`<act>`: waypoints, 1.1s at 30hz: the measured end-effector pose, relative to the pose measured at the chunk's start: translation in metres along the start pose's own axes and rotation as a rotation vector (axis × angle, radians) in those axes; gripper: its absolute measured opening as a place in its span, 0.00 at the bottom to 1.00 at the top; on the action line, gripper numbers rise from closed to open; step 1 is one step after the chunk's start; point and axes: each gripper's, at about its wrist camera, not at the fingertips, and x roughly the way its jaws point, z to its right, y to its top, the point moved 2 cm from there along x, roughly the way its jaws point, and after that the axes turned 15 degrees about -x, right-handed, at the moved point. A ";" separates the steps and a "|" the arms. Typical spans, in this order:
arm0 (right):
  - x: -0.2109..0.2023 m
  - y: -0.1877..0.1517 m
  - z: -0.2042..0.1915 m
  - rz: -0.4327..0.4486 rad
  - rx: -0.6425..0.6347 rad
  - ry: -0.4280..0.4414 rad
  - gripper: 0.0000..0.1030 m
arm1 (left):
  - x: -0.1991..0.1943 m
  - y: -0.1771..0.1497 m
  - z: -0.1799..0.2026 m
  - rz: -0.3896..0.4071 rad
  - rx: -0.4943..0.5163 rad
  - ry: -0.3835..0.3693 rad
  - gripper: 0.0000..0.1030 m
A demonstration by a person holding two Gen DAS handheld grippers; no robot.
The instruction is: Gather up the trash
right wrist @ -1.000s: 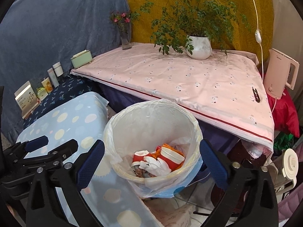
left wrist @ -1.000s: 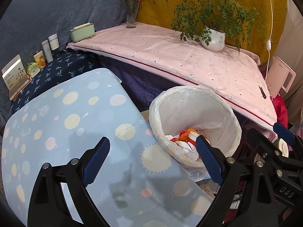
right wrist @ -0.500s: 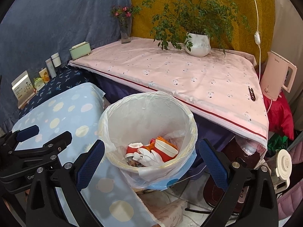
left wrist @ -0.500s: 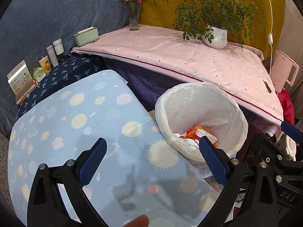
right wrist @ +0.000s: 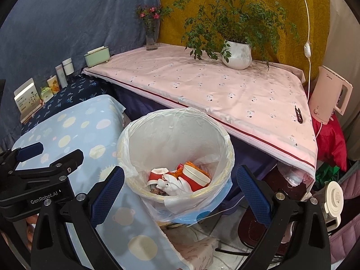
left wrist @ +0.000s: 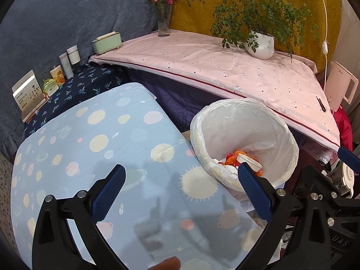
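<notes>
A trash bin lined with a white plastic bag (right wrist: 175, 132) stands between the two tables; it also shows in the left wrist view (left wrist: 245, 121). Inside lie red paper cups (right wrist: 193, 177), orange wrappers and white crumpled trash (right wrist: 173, 185); the left wrist view shows the trash (left wrist: 243, 159) too. My right gripper (right wrist: 180, 190) is open and empty, held above the bin's near rim. My left gripper (left wrist: 181, 191) is open and empty above the blue patterned table (left wrist: 90, 139), left of the bin. The left gripper body also shows in the right wrist view (right wrist: 45, 168).
A pink-clothed table (right wrist: 213, 87) holds a potted plant (right wrist: 237, 54), a flower vase (right wrist: 151, 38), a green box (right wrist: 97, 56) and a black clip (right wrist: 298, 114). A pink kettle (right wrist: 330, 94) stands at right. Bottles and cartons (left wrist: 65, 65) line the dark cloth at left.
Both grippers have pulled back and risen a little, so the bin looks smaller and farther. Both stay open and empty. The trash in the bin has not moved.
</notes>
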 end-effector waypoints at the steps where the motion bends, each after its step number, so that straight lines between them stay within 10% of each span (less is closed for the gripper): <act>1: 0.000 0.000 0.000 0.000 -0.001 -0.001 0.93 | 0.001 0.000 -0.001 -0.001 -0.001 0.002 0.93; 33: 0.002 -0.005 -0.003 -0.007 -0.015 -0.003 0.93 | 0.000 -0.004 0.000 0.004 0.000 0.011 0.93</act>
